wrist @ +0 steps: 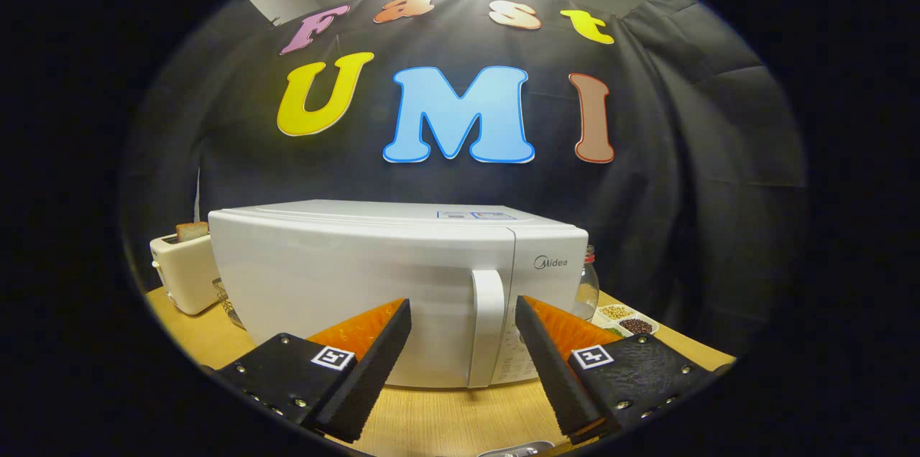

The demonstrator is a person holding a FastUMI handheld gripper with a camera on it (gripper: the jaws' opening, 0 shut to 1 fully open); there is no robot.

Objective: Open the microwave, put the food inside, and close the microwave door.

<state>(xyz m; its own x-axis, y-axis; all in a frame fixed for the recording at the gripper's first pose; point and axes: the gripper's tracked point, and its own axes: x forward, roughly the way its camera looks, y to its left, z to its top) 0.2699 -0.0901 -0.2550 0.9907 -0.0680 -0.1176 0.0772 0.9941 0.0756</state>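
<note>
You are holding the gripper point(463, 313) with its fingers spread wide, gripping nothing. The white microwave point(399, 277) is sitting just ahead of them on the wooden table point(445, 417), its door closed, and its vertical door handle point(486, 328) is lining up in the gap between the fingertips, a little toward the right finger. Beyond the left finger a toaster point(180, 274) is standing beside the microwave; beyond the right finger a glass jar point(587, 284) and a small tray of grains point(624, 320) are resting.

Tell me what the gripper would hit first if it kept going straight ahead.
Probably the door handle of the shut microwave: it stands between the open gripper fingers, just ahead. How far off it is stays unclear.
</note>
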